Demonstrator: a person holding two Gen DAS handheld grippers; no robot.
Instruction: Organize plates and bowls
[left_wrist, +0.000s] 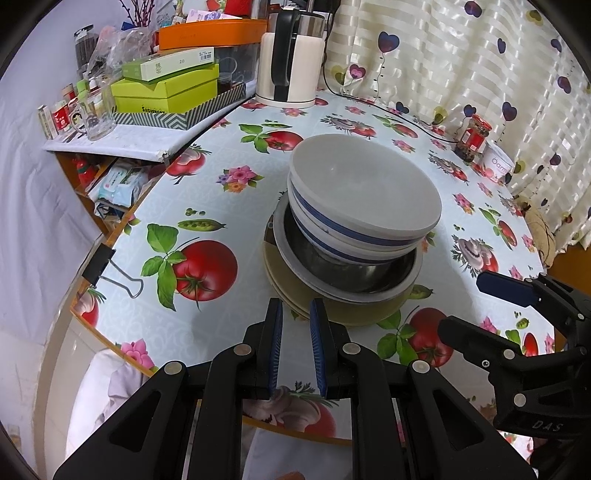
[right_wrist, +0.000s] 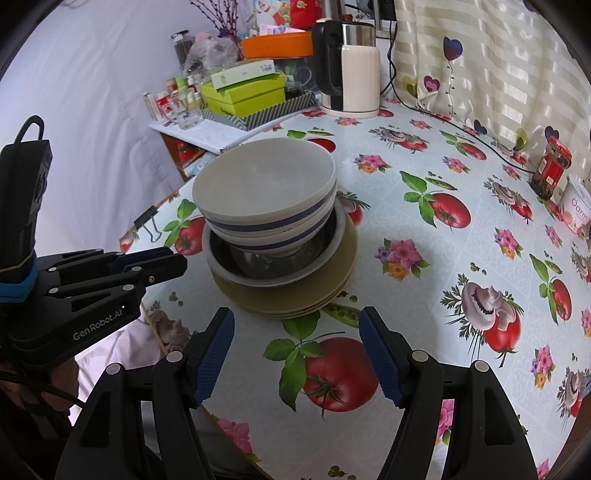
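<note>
Striped bowls, 2, sit in 1 steel bowl atop stacked plates.

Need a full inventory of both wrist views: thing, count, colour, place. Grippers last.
bowls: two, white with blue band, nested, top of stack
metal bowl: one, steel, under them
plates: several, olive, stack base, table centre
table: one, tomato-print cloth
kettle: one, white and black, far edge
green boxes: two, side shelf
orange tray: one, above boxes
jar: one, red label, by curtain
binder clip: one, black, table edge
left gripper: black, blue pads, nearly shut, empty
right gripper: open, empty
</note>
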